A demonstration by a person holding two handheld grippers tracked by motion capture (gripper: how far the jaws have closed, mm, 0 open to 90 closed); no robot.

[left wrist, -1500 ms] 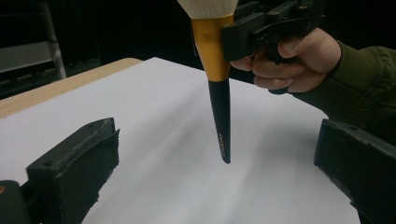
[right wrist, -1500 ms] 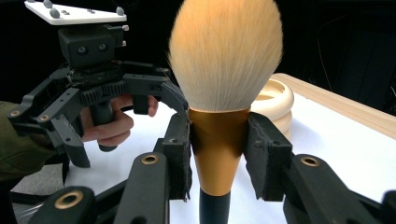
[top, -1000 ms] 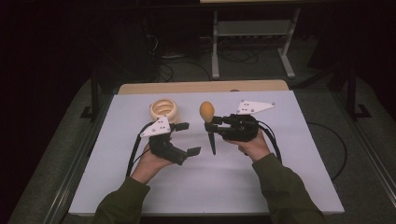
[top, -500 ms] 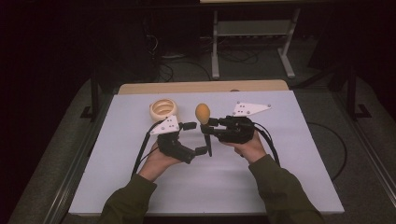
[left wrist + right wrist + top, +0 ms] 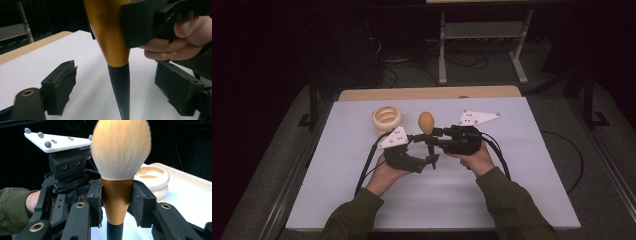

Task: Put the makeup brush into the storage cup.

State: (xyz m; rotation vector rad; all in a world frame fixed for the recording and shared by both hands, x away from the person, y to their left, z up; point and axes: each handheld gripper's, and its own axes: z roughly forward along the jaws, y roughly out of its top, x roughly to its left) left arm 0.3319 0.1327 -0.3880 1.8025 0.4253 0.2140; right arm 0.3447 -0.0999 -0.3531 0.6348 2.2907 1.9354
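The right tongs (image 5: 435,134) pinch the gold collar of a big fluffy makeup brush with a gold and black handle (image 5: 427,127), holding it upright over the middle of the white table (image 5: 512,200), and this looks like the step of passing it to the other hand. The left tongs (image 5: 428,161) are spread around the thin black handle end and have just been closing without touching it; next they must squeeze it. Tiny writing on the handle is too blurry to read
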